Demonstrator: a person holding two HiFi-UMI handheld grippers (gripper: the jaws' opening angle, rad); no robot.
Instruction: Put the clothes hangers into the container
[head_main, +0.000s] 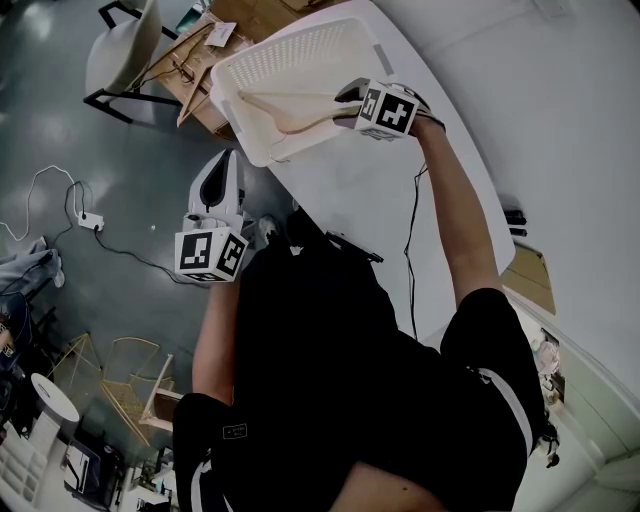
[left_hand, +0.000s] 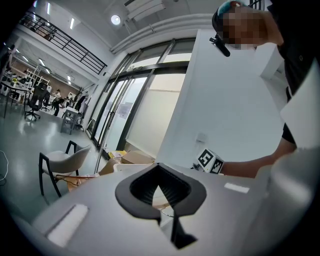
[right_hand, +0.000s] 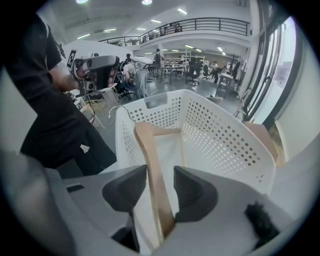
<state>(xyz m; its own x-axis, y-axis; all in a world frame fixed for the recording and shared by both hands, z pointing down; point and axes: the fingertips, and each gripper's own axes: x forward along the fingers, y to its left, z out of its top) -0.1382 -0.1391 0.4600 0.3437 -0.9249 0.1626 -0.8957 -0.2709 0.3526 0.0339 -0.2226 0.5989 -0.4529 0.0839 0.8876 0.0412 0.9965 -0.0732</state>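
Wooden clothes hanger (right_hand: 152, 165), pale and bare, runs lengthwise between the two dark jaws of the right gripper (right_hand: 160, 187), which are closed onto one of its arms. From the jaws the hanger reaches forward and down into a white perforated basket (right_hand: 225, 140), its far end low inside near the basket's floor. In the head view the same hanger (head_main: 290, 120) lies slanted across the basket's inside while the right gripper (head_main: 345, 105) sits just over the basket's near rim, with the person's bare forearm stretched out behind it. The basket (head_main: 300, 40) stands on a white table (head_main: 400, 190), at its far end and close to its left edge. A thin black cable (head_main: 410, 230) trails across the table beside the forearm. The left gripper (head_main: 222, 175) is off the table, past its left edge and over the grey floor, well apart from the basket. Its own view shows the left gripper (left_hand: 160, 187) with jaws drawn together and nothing between them. Beyond the basket are cardboard boxes (head_main: 200, 70) and a pale chair (head_main: 125, 50) on the floor.
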